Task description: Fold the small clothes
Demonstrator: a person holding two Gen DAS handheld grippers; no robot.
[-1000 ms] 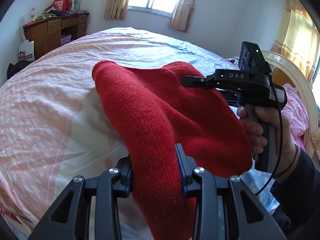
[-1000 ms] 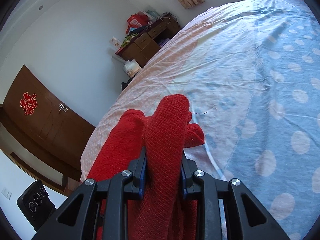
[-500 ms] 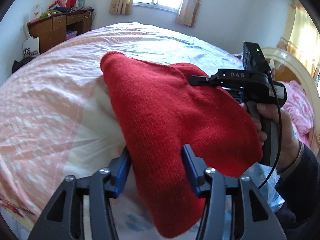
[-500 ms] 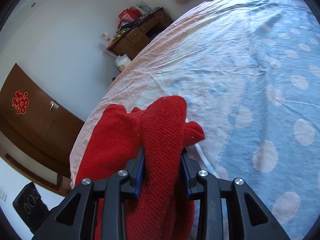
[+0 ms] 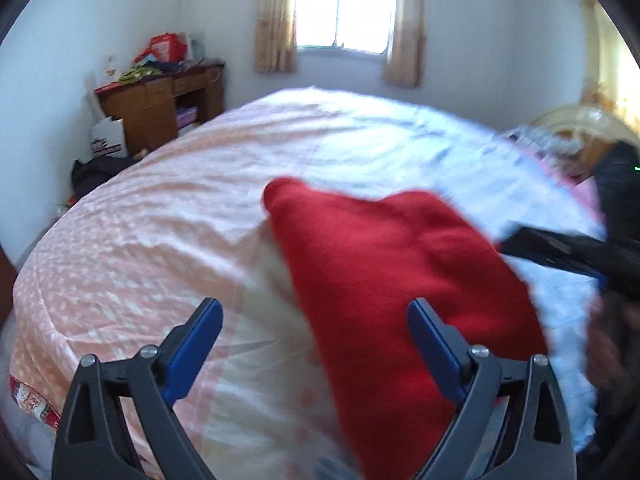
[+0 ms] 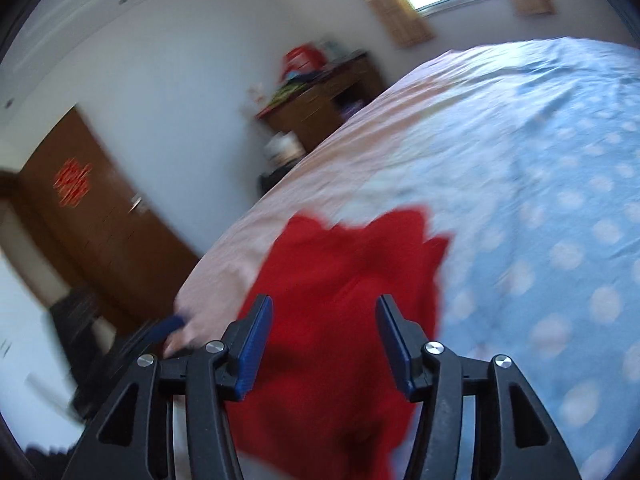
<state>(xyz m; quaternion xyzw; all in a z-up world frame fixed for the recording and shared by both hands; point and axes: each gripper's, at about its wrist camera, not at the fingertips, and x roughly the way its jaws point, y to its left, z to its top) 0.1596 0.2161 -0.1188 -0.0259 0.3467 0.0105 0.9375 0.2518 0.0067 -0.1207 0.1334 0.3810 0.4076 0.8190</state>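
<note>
A red knitted garment (image 5: 384, 264) lies folded on the bed (image 5: 160, 240), blurred by motion. My left gripper (image 5: 316, 320) is open, its blue-padded jaws wide apart, above the garment's near edge and holding nothing. My right gripper (image 6: 324, 328) is open too, with the red garment (image 6: 344, 280) lying below and between its jaws, not pinched. The right gripper also shows in the left wrist view (image 5: 560, 252) at the garment's right side.
The bed cover is pink on the left and blue with pale dots (image 6: 560, 200) on the right. A wooden desk (image 5: 160, 100) with clutter stands by the far left wall, a brown door (image 6: 88, 208) further left. A window (image 5: 340, 4) is at the back.
Both grippers were shut on the red garment and have opened and let it go. Both have pulled back a little; the garment now rests on the bed.
</note>
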